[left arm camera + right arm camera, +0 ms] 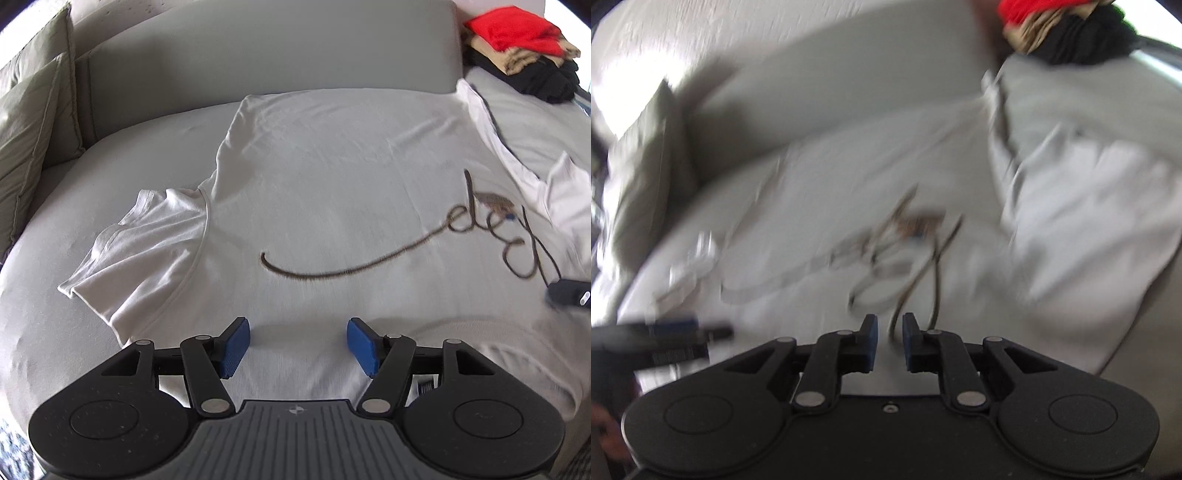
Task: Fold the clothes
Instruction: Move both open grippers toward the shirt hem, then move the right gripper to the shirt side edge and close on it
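A white T-shirt [325,177] with a dark script print [480,225] lies spread flat on a grey sofa seat, one sleeve [144,236] out to the left. My left gripper [298,345] is open and empty, low over the shirt's near edge. The right gripper shows at that view's right edge [570,293]. In the blurred right wrist view, my right gripper [889,341] has its jaws a small gap apart with nothing between them, above the shirt [849,192] near the print [905,240]. The left gripper [665,336] shows at the left.
A pile of folded clothes, red on top of tan and black [524,48], sits at the back right on the sofa; it also shows in the right wrist view [1063,29]. A grey backrest [258,66] runs behind. Olive cushions [29,122] stand at the left.
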Action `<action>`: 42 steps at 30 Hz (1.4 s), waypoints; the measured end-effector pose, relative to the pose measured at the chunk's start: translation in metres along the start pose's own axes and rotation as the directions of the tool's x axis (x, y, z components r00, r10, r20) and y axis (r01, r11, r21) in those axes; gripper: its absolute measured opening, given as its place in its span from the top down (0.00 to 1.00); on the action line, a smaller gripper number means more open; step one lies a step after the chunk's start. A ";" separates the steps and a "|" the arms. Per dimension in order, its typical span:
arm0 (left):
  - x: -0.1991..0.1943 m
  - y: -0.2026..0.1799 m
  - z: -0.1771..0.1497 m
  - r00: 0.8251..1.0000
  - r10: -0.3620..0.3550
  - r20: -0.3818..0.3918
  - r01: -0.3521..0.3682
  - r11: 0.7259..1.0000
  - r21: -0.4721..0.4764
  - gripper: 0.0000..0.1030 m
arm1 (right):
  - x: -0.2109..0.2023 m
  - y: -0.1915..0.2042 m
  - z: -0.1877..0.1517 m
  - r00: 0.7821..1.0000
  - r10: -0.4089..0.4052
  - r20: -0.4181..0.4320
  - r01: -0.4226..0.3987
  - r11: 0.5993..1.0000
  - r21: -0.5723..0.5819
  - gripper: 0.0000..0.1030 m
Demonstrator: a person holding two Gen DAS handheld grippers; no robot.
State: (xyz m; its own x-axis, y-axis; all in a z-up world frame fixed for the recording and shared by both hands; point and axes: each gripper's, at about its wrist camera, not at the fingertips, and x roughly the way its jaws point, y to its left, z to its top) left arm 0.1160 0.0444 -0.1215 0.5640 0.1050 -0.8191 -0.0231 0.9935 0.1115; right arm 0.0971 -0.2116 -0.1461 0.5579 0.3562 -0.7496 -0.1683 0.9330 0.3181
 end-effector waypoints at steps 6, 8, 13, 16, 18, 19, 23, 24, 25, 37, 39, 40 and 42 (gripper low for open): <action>-0.035 0.006 -0.034 0.999 -0.031 0.015 0.031 0.999 0.030 0.42 | -0.029 0.004 -0.033 0.998 -0.016 -0.053 0.014 0.999 -0.050 0.86; -0.051 0.007 -0.046 0.996 -0.044 0.074 0.042 0.999 0.027 0.50 | -0.042 -0.004 -0.040 1.000 0.002 -0.025 -0.002 1.000 -0.002 0.86; -0.067 0.004 -0.048 0.974 -0.055 0.222 0.054 0.999 0.010 0.53 | -0.053 -0.006 -0.037 0.990 0.094 0.108 -0.097 0.995 0.024 0.88; -0.050 -0.011 -0.038 0.984 -0.036 0.177 0.029 0.999 0.042 0.53 | -0.038 0.011 -0.033 0.988 0.127 0.084 -0.124 0.992 -0.033 0.88; -0.036 -0.023 -0.036 0.993 -0.022 0.116 0.012 0.996 0.088 0.53 | -0.025 0.023 -0.032 0.992 0.117 0.044 -0.114 0.991 -0.076 0.88; -0.034 -0.029 -0.037 0.995 -0.015 0.103 0.004 0.994 0.112 0.55 | -0.019 0.027 -0.034 0.996 0.092 0.014 -0.090 0.991 -0.104 0.88; -0.045 -0.033 -0.045 0.993 -0.062 0.101 0.043 0.983 0.180 0.58 | -0.023 0.027 -0.040 0.997 0.063 -0.038 -0.068 0.989 -0.132 0.88; -0.049 -0.032 -0.047 0.991 -0.081 0.111 0.060 0.982 0.179 0.58 | -0.027 0.023 -0.042 0.996 0.080 -0.047 -0.085 0.989 -0.118 0.88; -0.053 -0.030 -0.049 0.988 -0.099 0.121 0.076 0.981 0.179 0.56 | -0.032 0.018 -0.043 0.994 0.098 -0.052 -0.103 0.989 -0.103 0.88; -0.043 -0.040 -0.021 0.978 -0.100 0.181 0.090 0.994 0.060 0.43 | -0.097 -0.114 0.000 0.946 -0.053 0.321 -0.072 0.927 0.367 0.56; -0.041 -0.043 -0.020 0.978 -0.110 0.175 0.101 0.993 0.056 0.43 | -0.096 -0.143 0.007 0.939 -0.093 0.331 -0.077 0.881 0.466 0.56; -0.041 -0.044 -0.019 0.978 -0.114 0.172 0.106 0.993 0.056 0.43 | -0.094 -0.156 0.009 0.941 -0.112 0.319 -0.071 0.857 0.511 0.57; -0.039 -0.048 -0.018 0.979 -0.127 0.161 0.119 0.991 0.059 0.42 | -0.088 -0.174 0.012 0.945 -0.145 0.294 -0.050 0.821 0.568 0.61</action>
State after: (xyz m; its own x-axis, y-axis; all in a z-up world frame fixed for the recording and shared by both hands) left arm 0.0800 -0.0066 -0.1047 0.6876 -0.0307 -0.7254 0.0930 0.9946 0.0460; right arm 0.0873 -0.4061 -0.1290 0.7903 0.1859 -0.5838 0.2953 0.7192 0.6289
